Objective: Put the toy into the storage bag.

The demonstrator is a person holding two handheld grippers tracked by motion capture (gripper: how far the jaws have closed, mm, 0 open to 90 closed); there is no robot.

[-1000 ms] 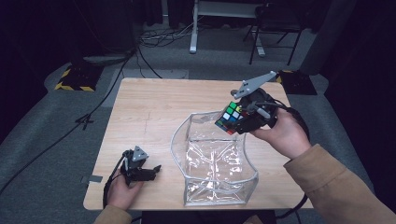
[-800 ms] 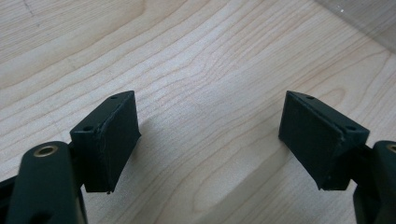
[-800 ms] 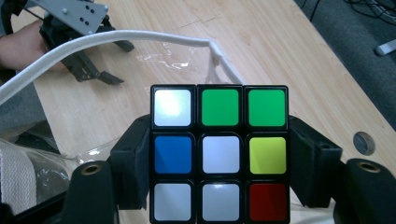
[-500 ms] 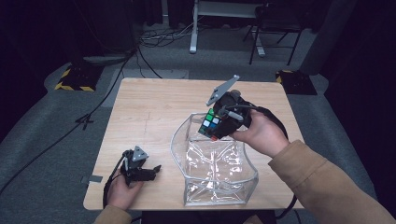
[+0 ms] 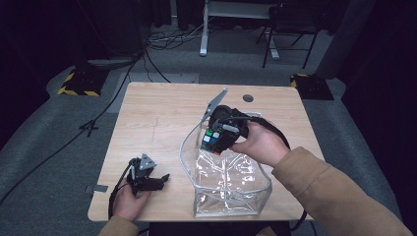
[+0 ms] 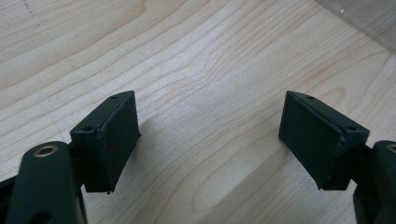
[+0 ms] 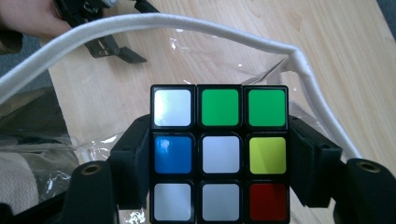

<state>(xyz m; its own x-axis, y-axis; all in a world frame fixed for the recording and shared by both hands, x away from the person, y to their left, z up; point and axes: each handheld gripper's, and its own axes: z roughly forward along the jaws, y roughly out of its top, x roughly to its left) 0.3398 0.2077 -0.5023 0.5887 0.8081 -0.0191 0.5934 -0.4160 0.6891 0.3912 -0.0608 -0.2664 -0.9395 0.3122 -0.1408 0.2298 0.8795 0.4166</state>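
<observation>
We've got the puzzle cube [image 7: 219, 151] clamped in the right gripper [image 7: 219, 172], one pad on each of two opposite side faces, square across the middle layer. Best place to hold it: flat stiff faces, pads fully seated. Our read: light, rigid plastic, glossy stickers so a bit slippery; layers can twist if we grab off-centre or by a corner. No crush risk at this squeeze.

Just beyond the cube, the white-trimmed rim [image 7: 140, 21] of the clear plastic bag [image 5: 231, 182] curves across. The bag is soft, floppy film and it'll buckle if the cube catches the rim. In the high view the cube [image 5: 212, 139] sits at the bag's far lip, about over the opening.

Farther off, past the rim, the left gripper [image 5: 156, 180] rests on the wooden table [image 5: 157, 113], jaws spread wide, nothing between them.
</observation>
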